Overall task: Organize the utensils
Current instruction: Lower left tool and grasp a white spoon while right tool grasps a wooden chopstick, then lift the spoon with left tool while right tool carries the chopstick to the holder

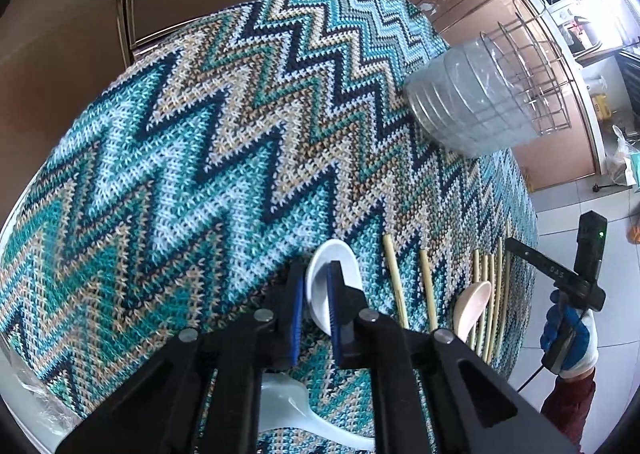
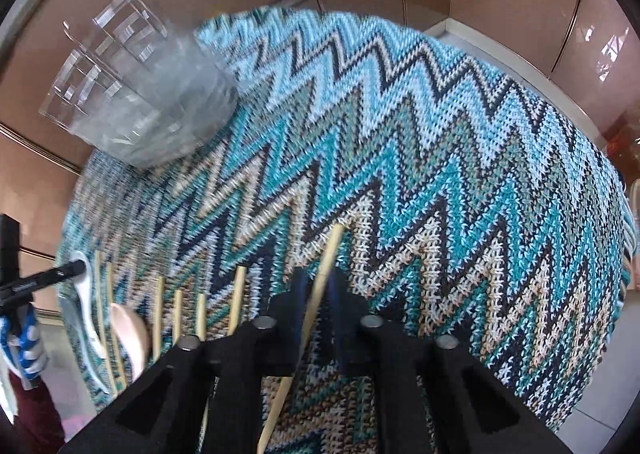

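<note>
Left wrist view shows the left hand-held gripper (image 1: 314,310) angled down over the zigzag-clothed counter (image 1: 180,173), jaws narrowly parted around a white spoon (image 1: 334,286) lying lengthwise away from it, while the right hand-held gripper (image 2: 318,294) pinches a bamboo chopstick (image 2: 326,266) pointing forward, beside other chopsticks (image 2: 200,314).

Left gripper (image 1: 316,306) has its fingers parted; right gripper (image 2: 320,294) has its fingers pinched nearly together.

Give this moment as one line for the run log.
left gripper: around white spoon, grip unclear | right gripper: shut on chopstick | clear holder: no utensils seen inside
</note>
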